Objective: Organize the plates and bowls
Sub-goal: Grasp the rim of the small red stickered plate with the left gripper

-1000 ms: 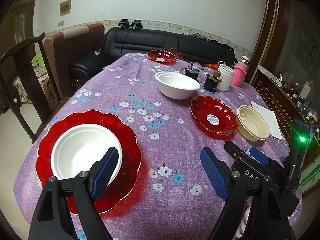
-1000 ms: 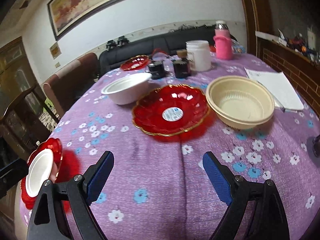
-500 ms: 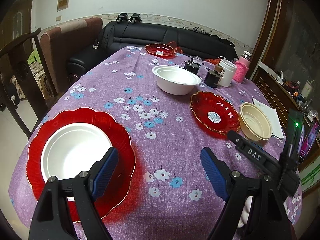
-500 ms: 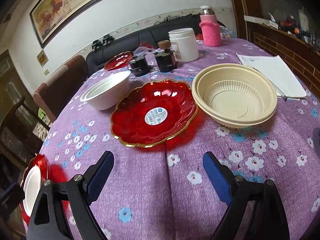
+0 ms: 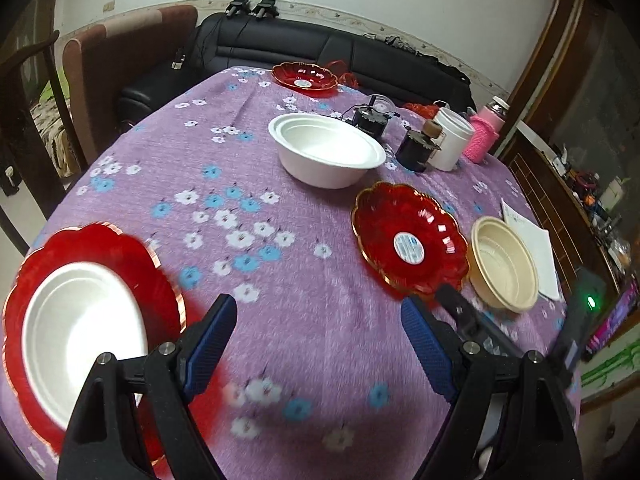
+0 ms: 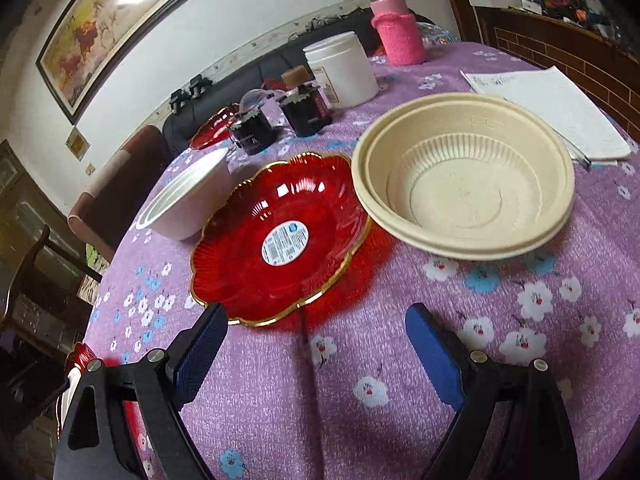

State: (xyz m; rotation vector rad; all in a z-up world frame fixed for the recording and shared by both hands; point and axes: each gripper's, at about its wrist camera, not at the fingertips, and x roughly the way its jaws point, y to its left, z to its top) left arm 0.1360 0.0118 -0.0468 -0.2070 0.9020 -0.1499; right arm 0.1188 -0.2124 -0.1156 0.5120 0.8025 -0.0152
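Both grippers have shifted: our right gripper (image 6: 316, 348) now sits closer to the red plate (image 6: 280, 240), jaws wide, empty. Left gripper (image 5: 318, 338) is wide too, holding nothing, over purple tablecloth (image 5: 280, 320). Beige bowl (image 6: 464, 180) overlaps the plate's rim. White bowl (image 5: 76, 336) sits on large red plate (image 5: 100, 244).

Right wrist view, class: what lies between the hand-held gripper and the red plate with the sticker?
Only bare floral tablecloth separates the right hand-held gripper from the red plate; its open fingertips sit just short of the gold rim.
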